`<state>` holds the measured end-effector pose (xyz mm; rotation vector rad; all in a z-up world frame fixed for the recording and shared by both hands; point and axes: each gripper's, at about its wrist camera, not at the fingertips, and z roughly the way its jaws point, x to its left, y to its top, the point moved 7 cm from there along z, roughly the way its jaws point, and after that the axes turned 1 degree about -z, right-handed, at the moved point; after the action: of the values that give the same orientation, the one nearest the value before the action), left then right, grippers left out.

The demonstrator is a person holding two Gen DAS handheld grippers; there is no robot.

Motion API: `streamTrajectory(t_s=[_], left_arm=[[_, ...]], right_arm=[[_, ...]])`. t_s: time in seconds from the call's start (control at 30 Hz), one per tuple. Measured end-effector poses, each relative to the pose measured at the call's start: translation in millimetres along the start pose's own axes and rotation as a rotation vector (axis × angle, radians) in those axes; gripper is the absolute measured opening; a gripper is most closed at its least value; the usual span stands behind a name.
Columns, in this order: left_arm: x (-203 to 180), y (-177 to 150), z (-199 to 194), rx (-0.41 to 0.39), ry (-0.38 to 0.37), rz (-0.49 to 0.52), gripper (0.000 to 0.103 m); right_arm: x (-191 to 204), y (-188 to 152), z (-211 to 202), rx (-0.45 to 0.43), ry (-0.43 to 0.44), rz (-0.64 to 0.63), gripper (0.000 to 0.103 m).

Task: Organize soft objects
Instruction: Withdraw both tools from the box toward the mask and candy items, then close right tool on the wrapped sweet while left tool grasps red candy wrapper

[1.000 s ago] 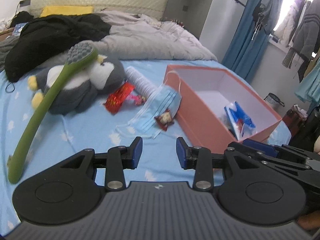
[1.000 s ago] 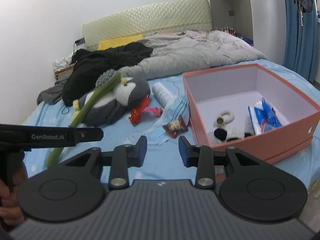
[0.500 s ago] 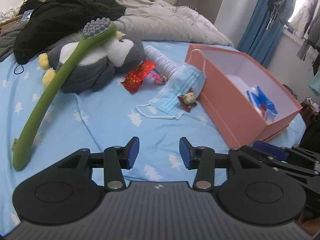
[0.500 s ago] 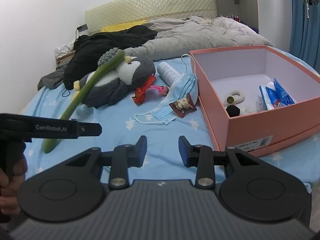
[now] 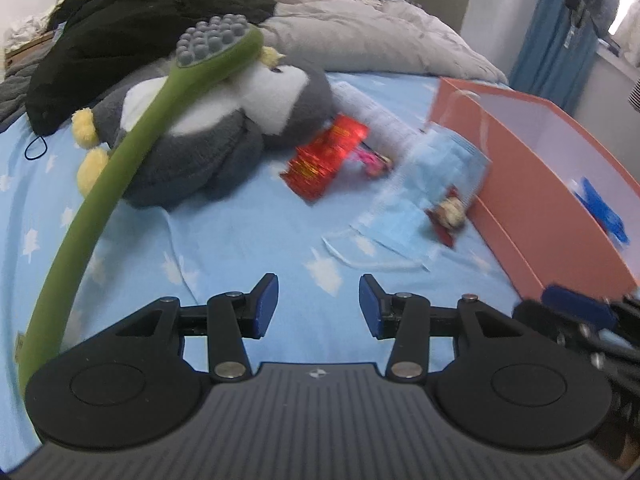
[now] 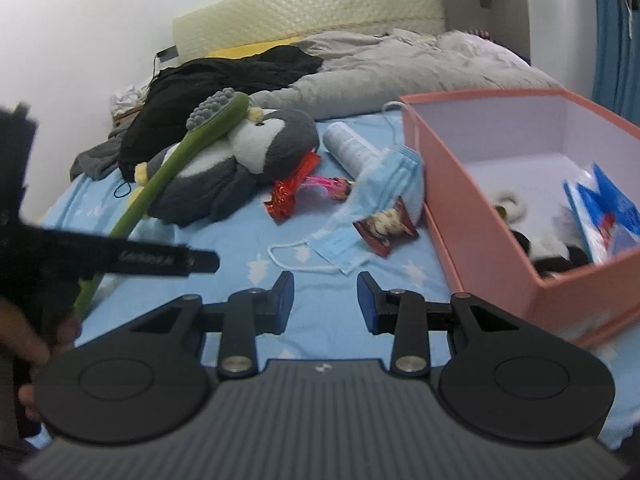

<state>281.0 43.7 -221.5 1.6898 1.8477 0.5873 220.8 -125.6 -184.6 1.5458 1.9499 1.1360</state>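
Observation:
A grey and white penguin plush [image 5: 208, 132] [image 6: 240, 164] lies on the blue bed sheet [image 5: 248, 248]. A long green brush [image 5: 120, 168] [image 6: 168, 176] leans across it. Right of the plush lie a red foil packet [image 5: 324, 156], a white roll [image 5: 376, 112], a blue face mask [image 5: 424, 196] [image 6: 372, 208] and a small snack wrapper [image 5: 448, 216]. The mask rests against a pink box [image 5: 520, 184] [image 6: 480, 216]. My left gripper [image 5: 319, 292] hangs open above the bare sheet, short of the mask. My right gripper [image 6: 325, 292] is open too, nothing between its pads.
The pink box holds blue packets [image 6: 604, 208] and small dark and white items [image 6: 508, 204]. A black garment [image 5: 132, 28] and a grey duvet [image 5: 360, 36] are heaped at the head of the bed. A hand [image 6: 24, 344] holds the other tool at the left.
Both grippers have come down and forward toward the bed, so the plush, mask and box look larger. The left jaws stand a little wider than a second ago. The right jaws are unchanged.

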Motion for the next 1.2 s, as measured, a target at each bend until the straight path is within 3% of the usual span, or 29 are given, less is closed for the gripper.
streamTrajectory(t_s=[0.1, 0.23, 0.6, 0.8, 1.03, 1.2], left_arm=[[11.4, 11.3, 17.5, -0.008, 0.012, -0.023, 0.056], [19.9, 25.5, 39.9, -0.02, 0.018, -0.024, 0.057], [10.4, 58.2, 102.6, -0.006, -0.022, 0.051, 0.068], [-0.7, 68.6, 130.5, -0.012, -0.026, 0.105, 0.068], [-7.9, 74.1, 155.2, -0.025, 0.025, 0.176, 0.068], [-2.3, 76.9, 166.6, -0.021, 0.048, 0.16, 0.056]], right_arm=[[2.6, 0.2, 17.1, 0.008, -0.002, -0.014, 0.038], [-0.7, 0.9, 42.1, 0.022, -0.029, -0.025, 0.054], [-13.6, 28.3, 105.6, -0.004, -0.156, -0.087, 0.054], [-21.6, 27.9, 131.4, 0.021, -0.218, -0.136, 0.054], [-21.5, 21.2, 144.6, 0.014, -0.282, -0.226, 0.054], [-24.5, 16.8, 150.7, 0.01, -0.31, -0.265, 0.051]])
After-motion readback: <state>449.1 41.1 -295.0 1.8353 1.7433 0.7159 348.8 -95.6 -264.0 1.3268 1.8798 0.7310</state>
